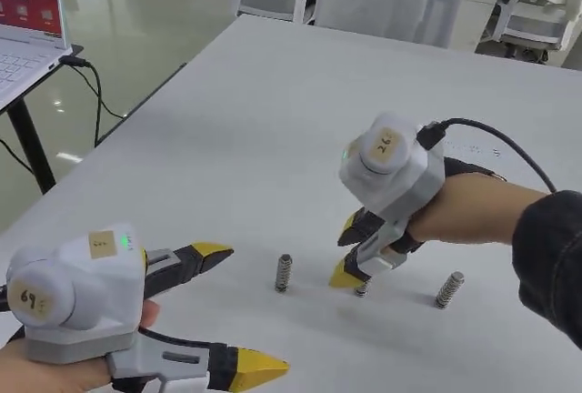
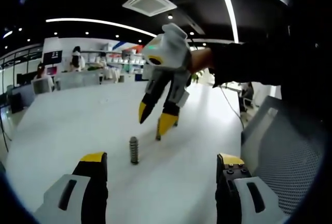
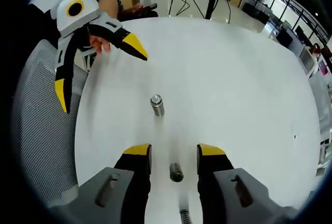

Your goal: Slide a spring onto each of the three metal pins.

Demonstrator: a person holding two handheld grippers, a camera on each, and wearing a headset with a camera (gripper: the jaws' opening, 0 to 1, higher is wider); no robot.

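While the right gripper (image 1: 347, 252) angles down, jaws apart astride the middle spring (image 1: 362, 289), the left gripper (image 1: 245, 311) hovers, jaws wide. A second spring (image 1: 284, 272) and third spring (image 1: 448, 289) stand upright either side on the table (image 1: 273, 120).

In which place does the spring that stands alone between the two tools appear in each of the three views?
Head view: the spring stands low centre, left of the right tool.
Left gripper view: the spring is below centre, just beyond the left tool.
Right gripper view: the spring is near the centre, beyond the right tool.
Shared landmark: the right tool's yellow tips, close to this spring.
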